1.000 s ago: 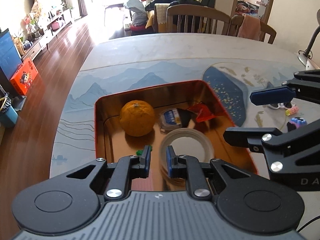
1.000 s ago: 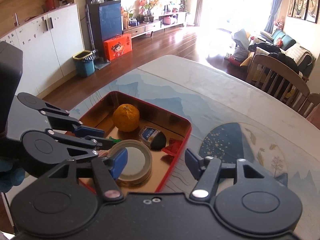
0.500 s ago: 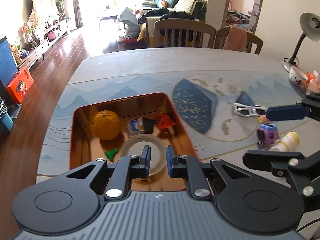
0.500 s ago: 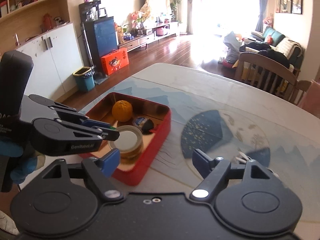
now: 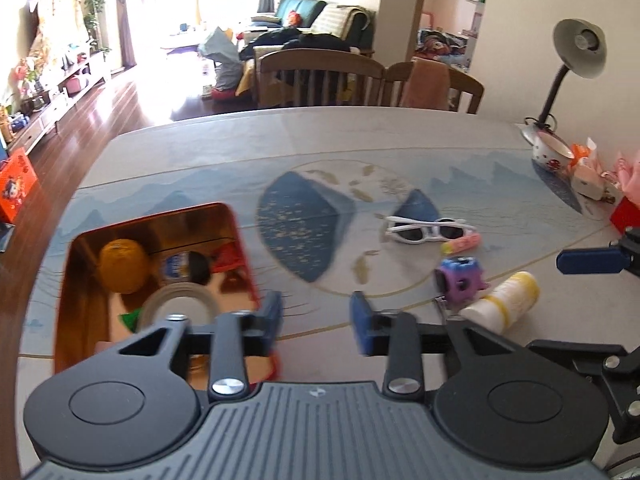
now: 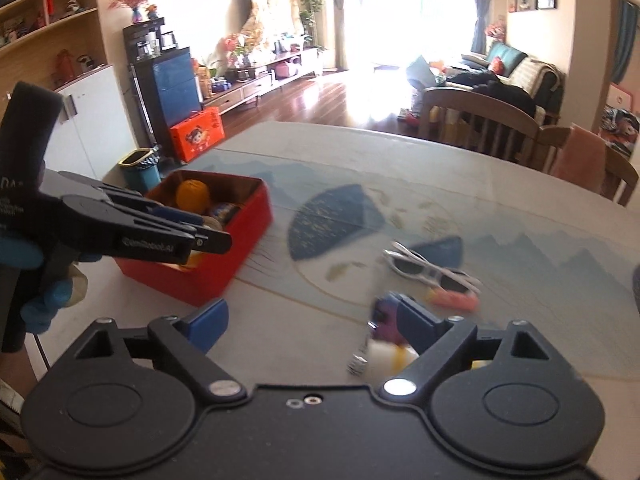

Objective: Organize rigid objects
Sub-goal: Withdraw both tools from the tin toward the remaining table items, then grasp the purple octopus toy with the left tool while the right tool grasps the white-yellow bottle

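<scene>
A red tin box [image 5: 66, 280] [image 6: 240, 236] sits at the table's left and holds an orange [image 5: 122, 266], a tape roll [image 5: 176, 310], a small packet and other bits. White sunglasses [image 5: 428, 230] [image 6: 424, 270], a pink tube [image 5: 460, 244], a purple cube [image 5: 460, 282] and a white and yellow bottle [image 5: 504, 300] lie on the table to the right. My left gripper [image 5: 316, 318] is open and empty just right of the box. My right gripper [image 6: 312, 320] is open and empty, its right finger over the cube and bottle.
A desk lamp [image 5: 576, 64], a bowl [image 5: 552, 156] and small clutter stand at the table's far right. Wooden chairs [image 5: 320, 80] line the far edge. The patterned table mat [image 5: 304, 232] lies between box and sunglasses.
My left gripper has opened and swung right, away from over the box. My right gripper has pulled back and right toward the loose items on the mat.
</scene>
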Action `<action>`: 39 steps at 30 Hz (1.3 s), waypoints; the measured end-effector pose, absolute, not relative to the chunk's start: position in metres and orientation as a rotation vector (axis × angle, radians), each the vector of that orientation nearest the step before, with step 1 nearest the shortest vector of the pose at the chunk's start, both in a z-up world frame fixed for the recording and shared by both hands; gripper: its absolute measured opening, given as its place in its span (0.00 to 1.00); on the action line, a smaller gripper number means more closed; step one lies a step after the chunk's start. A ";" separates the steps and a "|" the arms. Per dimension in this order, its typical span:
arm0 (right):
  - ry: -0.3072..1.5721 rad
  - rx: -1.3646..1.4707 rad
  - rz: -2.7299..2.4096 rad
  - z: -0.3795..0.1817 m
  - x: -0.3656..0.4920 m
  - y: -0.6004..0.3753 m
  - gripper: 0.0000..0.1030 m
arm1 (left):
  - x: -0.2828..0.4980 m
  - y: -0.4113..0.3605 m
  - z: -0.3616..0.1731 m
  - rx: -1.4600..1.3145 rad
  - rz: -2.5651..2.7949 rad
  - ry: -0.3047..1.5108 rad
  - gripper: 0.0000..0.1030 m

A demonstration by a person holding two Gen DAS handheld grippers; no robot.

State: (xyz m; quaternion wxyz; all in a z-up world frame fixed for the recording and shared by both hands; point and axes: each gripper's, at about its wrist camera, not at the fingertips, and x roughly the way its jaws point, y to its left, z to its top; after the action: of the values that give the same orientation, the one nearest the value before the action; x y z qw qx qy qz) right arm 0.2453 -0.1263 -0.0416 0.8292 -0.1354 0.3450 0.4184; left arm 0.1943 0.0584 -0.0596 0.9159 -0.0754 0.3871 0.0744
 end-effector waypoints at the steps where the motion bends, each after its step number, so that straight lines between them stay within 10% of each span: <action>1: 0.737 -0.282 0.881 -0.043 0.247 -0.133 0.91 | 0.196 0.053 -0.059 -0.154 0.147 0.789 0.65; 9: 0.751 -0.289 0.842 -0.056 0.264 -0.170 0.99 | 0.216 0.020 -0.060 -0.157 0.116 0.768 0.80; 39: 0.840 -0.627 1.119 -0.115 0.337 -0.170 0.98 | 0.308 -0.041 -0.106 -0.209 -0.013 0.931 0.80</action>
State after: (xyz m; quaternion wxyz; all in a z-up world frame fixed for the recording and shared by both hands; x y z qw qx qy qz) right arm 0.3370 -0.1697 -0.1149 0.7204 -0.2836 0.3799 0.5062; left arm 0.3079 -0.0409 -0.1064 0.8882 -0.1004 0.4482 -0.0063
